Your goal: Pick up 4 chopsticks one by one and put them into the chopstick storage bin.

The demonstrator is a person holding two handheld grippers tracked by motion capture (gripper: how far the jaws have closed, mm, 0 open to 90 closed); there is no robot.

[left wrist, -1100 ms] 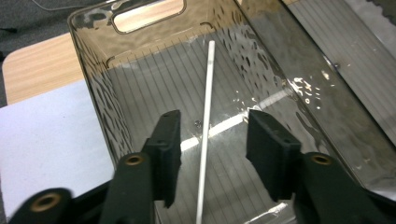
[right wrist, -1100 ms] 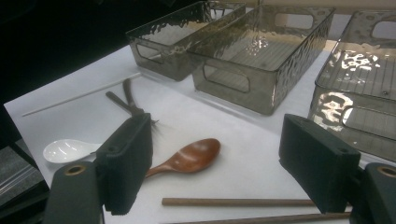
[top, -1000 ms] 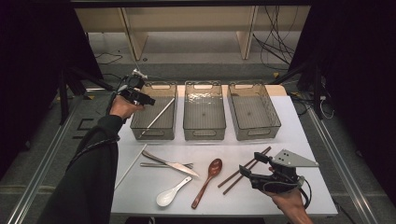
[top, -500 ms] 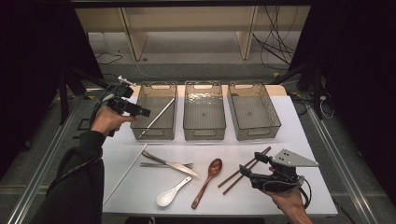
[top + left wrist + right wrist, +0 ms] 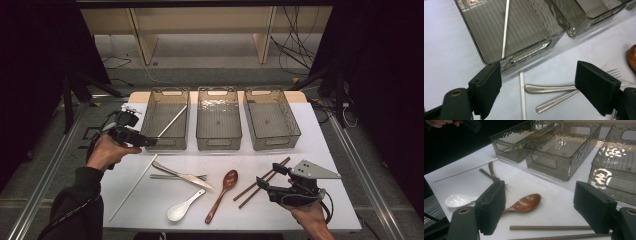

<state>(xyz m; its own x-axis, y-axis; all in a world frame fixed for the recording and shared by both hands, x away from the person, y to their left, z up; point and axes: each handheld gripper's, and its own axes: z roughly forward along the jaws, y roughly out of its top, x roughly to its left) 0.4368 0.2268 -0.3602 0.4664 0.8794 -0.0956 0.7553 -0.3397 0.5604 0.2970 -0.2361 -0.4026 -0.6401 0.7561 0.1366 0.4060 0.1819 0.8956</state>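
Left hand-held gripper (image 5: 142,141) at the near left corner of the left clear grey plastic bin (image 5: 150,131), jaws apart, just been opening, nothing between them. Thin silver metal chopstick (image 5: 172,121) inside that bin: long axis diagonal, lower end at the bin's near left corner, upper end leaning on the far right rim. Second thin silver metal chopstick (image 5: 132,187) flat on the white worktop (image 5: 330,145), near of the bin, running from near left to far right, pointing toward the same bin corner.

Right hand-held gripper (image 5: 265,184) at the near right of the worktop, jaws apart and empty, just beside two brown wooden chopsticks (image 5: 257,183) lying diagonally, near left to far right.

High view: full layout, three bins in a row, silver knife (image 5: 182,175) crossing silver fork (image 5: 176,176), white ceramic spoon (image 5: 184,206), brown wooden spoon (image 5: 222,194). Left gripper view: chopstick (image 5: 505,28) against the ribbed bin floor, end of the loose chopstick (image 5: 523,96) close between the pads, lettering on the two handles, illegible. Right gripper view: hammered texture of the bin walls (image 5: 564,152).
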